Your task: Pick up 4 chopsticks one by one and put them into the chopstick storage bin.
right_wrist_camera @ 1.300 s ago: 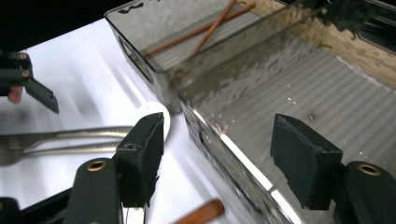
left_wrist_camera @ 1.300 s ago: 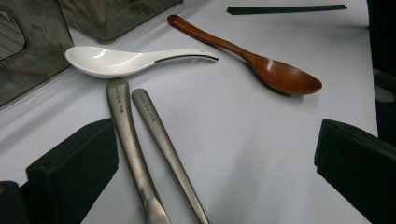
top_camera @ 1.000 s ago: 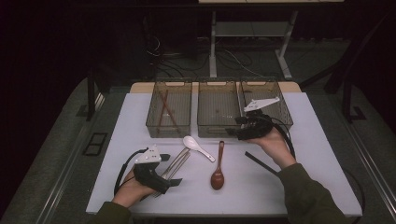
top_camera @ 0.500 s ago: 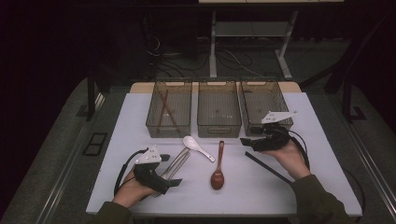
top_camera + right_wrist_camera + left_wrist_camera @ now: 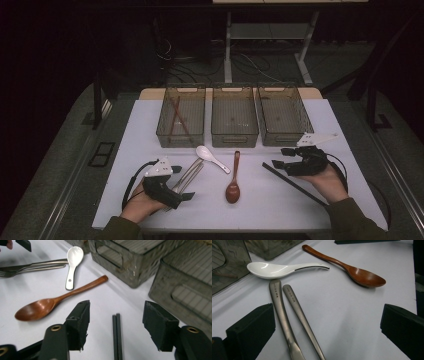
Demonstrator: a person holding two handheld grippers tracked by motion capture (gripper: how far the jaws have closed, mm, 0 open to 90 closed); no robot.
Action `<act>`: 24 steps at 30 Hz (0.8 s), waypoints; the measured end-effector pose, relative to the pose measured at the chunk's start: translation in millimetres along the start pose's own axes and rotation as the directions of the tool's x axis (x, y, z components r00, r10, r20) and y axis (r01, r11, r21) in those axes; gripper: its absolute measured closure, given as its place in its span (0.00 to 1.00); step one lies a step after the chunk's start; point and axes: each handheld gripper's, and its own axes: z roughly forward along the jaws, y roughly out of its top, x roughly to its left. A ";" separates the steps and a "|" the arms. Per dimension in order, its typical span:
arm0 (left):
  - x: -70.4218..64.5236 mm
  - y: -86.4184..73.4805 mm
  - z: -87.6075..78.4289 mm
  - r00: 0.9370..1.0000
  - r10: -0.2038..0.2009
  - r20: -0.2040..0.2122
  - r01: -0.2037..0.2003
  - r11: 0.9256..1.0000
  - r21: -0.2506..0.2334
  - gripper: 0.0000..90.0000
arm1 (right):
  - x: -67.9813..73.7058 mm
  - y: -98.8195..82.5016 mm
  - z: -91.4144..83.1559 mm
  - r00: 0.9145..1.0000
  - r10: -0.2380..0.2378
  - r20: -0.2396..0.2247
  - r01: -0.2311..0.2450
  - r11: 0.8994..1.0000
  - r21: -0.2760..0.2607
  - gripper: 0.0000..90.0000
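Chopsticks (image 5: 117, 336), a black pair, lie flat on the white surface (image 5: 350, 150) between the right gripper (image 5: 116, 326)'s jaws, which have just been closing but stand apart, untouching. Left gripper (image 5: 327, 327) rests released beside two metal handles (image 5: 292, 315).

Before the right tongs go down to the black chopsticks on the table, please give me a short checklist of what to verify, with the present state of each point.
1. Right tongs open and empty: ok; the jaws have just been closing a little, nothing pressed between them.
2. Black chopsticks between the jaws, lying side by side as a pair: ok.
3. Wooden spoon apart from the chopsticks: ok.
4. Left tongs away from the right side, over the metal cutlery: ok.
5. Right basket free to receive them: ok, looks empty.
6. Pads low enough to grip: cannot tell.
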 end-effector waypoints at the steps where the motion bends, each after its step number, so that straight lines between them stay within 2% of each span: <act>1: 0.1 0.0 0.2 1.000 -0.001 0.000 0.001 1.000 0.000 0.00 | -0.5 -2.7 -1.8 1.000 0.002 -0.002 -0.002 1.000 0.002 0.45; 7: 0.3 -0.3 -0.1 1.000 -0.001 0.001 0.001 1.000 0.004 0.00 | -4.0 -17.1 -10.1 1.000 0.016 0.012 -0.017 1.000 0.016 0.51; 17: 0.1 -0.3 0.0 1.000 -0.001 0.002 0.001 1.000 0.003 0.00 | -8.3 -39.3 -24.8 1.000 0.002 0.030 -0.004 0.997 0.072 0.75; 24: -0.6 -0.3 -0.6 1.000 0.001 -0.001 -0.001 1.000 0.003 0.00 | -10.5 -54.9 -33.9 0.999 0.006 0.038 -0.010 0.992 0.122 0.87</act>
